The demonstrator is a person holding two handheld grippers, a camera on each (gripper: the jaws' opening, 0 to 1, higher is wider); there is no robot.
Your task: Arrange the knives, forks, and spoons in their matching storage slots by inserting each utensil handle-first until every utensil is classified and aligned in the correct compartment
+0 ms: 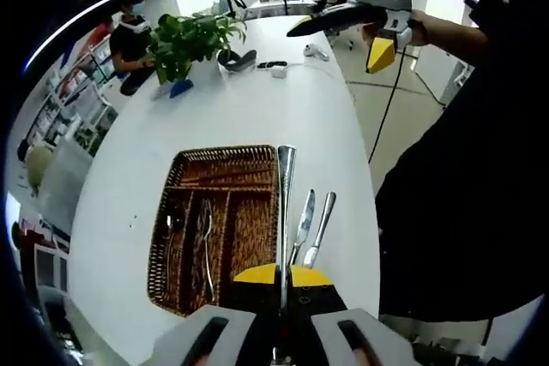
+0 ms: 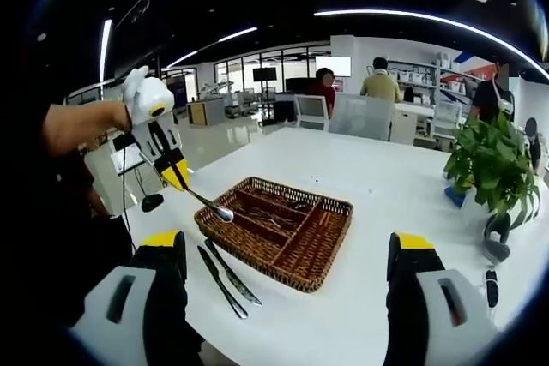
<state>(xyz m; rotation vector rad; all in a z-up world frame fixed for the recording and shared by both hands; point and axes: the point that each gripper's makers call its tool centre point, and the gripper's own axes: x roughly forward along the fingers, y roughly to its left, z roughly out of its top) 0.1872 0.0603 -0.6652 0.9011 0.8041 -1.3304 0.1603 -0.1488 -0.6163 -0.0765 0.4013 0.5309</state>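
Note:
A brown wicker tray [image 1: 249, 212] [image 2: 330, 237] with several slots lies on the white table [image 1: 257, 109]. Forks [image 1: 205, 246] and a spoon [image 1: 172, 220] lie in its slots. Two knives [image 1: 309, 225] [image 2: 227, 279] rest on the table beside the tray. My left gripper [image 1: 280, 276] [image 2: 177, 175] is shut on a long silver utensil [image 1: 284, 212] [image 2: 214, 207]. The utensil's rounded far end hangs over the tray's edge, and I cannot tell which kind of utensil it is. My right gripper [image 2: 287, 246] [image 1: 377, 32] is open and holds nothing, raised well away from the tray.
A potted plant [image 1: 193, 40] [image 2: 493, 165] stands further along the table, with small dark items and a cable [image 1: 273, 64] near it. The table's edge runs close beside the knives. Several people sit at desks beyond.

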